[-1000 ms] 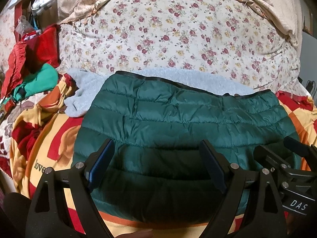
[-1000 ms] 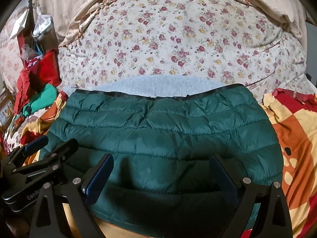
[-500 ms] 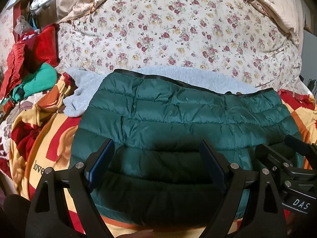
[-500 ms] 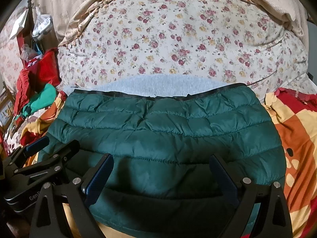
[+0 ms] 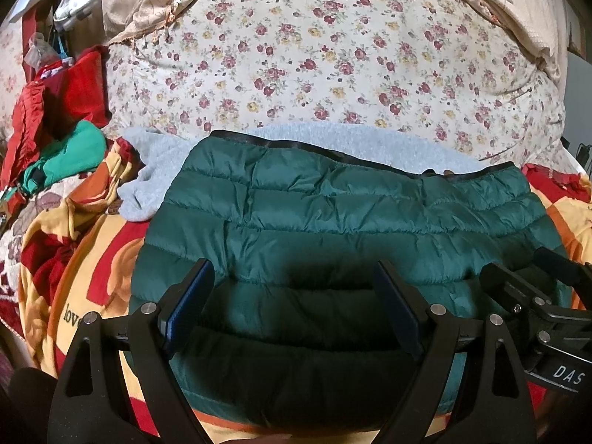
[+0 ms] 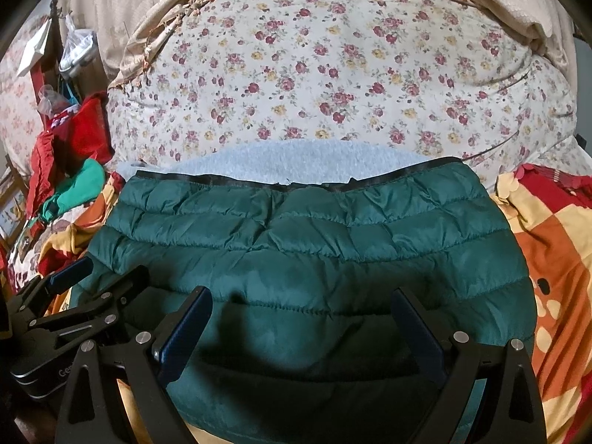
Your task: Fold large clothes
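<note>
Lying folded on a bed, a dark green quilted puffer jacket [image 5: 333, 229] fills the near middle of both wrist views, its black-trimmed edge on the far side. It rests partly on a pale blue fleece garment [image 5: 155, 185], which shows along the jacket's far edge and out past its far left corner. Under both lies a red, orange and yellow blanket [image 5: 96, 277], visible to the left and right of the jacket. Beyond them rises a cream floral quilt [image 5: 333, 55], and at far left sits a heap of red and green clothes [image 5: 55, 125].

The left gripper [image 5: 292, 310] hangs over the jacket's near part with its 2 fingers spread wide and nothing between the blue pads [image 5: 188, 307]. The right gripper [image 6: 299, 329] hangs beside it over the same near part, fingers equally wide and holding nothing. Each gripper shows at the edge of the other's view. Whether the pads touch the cloth below I cannot tell.
</note>
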`<state>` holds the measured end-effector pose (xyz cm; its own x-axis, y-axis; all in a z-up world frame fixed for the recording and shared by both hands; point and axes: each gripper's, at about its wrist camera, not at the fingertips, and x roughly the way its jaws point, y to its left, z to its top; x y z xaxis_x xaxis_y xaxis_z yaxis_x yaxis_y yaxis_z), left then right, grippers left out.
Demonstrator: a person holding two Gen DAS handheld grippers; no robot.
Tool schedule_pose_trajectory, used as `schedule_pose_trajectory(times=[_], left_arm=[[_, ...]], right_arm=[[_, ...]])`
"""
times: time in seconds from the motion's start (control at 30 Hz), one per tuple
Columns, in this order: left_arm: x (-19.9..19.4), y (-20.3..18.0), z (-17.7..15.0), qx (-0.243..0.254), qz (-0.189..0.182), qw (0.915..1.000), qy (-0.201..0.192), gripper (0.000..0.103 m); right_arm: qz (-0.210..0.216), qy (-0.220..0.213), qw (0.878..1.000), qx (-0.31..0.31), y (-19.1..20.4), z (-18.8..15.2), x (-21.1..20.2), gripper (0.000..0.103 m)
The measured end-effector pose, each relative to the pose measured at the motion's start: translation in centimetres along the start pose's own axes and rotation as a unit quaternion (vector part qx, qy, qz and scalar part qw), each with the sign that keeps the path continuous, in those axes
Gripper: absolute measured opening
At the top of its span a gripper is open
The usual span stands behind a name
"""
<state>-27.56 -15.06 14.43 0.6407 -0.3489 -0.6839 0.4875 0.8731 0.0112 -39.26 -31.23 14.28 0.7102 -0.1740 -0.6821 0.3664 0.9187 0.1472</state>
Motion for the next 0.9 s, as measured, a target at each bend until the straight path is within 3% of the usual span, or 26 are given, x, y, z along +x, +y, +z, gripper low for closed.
schedule_pose_trajectory(times=[0.9], left_arm=[[0.19, -0.41, 0.16, 0.004, -0.005, 0.9999, -0.01, 0.087]], right_arm=[[-0.001, 0.006, 1.0, 0.004, 0.51, -0.1, 0.61, 0.096]])
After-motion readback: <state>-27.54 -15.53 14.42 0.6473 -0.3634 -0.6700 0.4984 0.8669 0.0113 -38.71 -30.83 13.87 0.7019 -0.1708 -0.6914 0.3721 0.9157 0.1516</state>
